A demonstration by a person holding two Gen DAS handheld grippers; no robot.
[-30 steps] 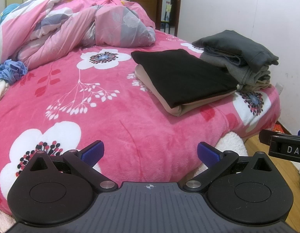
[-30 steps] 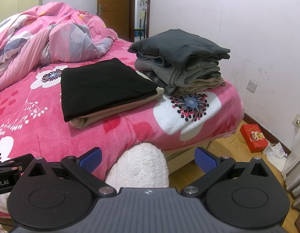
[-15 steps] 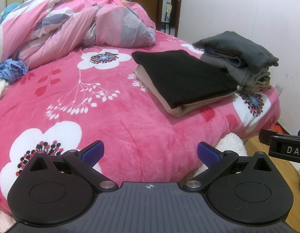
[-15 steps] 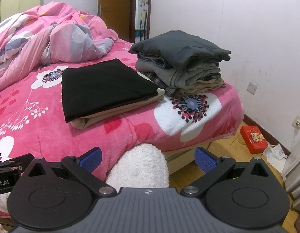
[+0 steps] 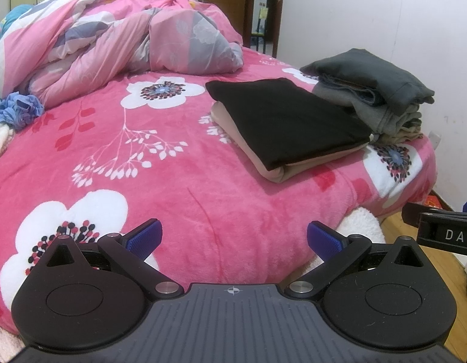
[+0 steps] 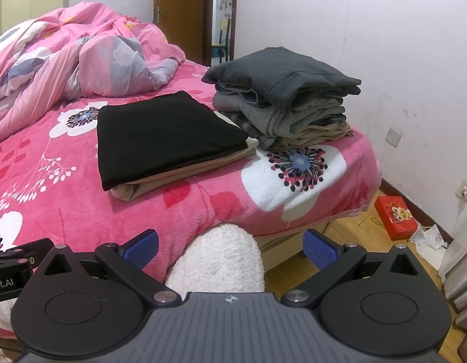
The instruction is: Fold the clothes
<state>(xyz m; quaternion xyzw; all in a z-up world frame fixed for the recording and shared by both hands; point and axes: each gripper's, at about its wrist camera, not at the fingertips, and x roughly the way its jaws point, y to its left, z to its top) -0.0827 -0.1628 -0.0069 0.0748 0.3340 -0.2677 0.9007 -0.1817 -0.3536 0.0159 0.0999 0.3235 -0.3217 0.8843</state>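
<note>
Left wrist view: both tongs, left [image 5: 232,237] and right [image 6: 230,246], are held wide open, empty. Black top [image 5: 288,121] and grey pile [image 6: 288,96] look folded already; blue bundle [image 5: 17,110] far left probably remains.

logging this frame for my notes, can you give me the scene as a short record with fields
surface: bed with pink floral blanket
folded pair: black garment lying on top of a beige garment
folded stack: grey and dark clothes, beside the black garment on the wall side
unfolded: blue garment bunched at the blanket's left edge
bedding: pink duvet heaped at the far end
left gripper: jaws open, holding nothing
right gripper: jaws open, holding nothing
floor: red box by the wall
</note>
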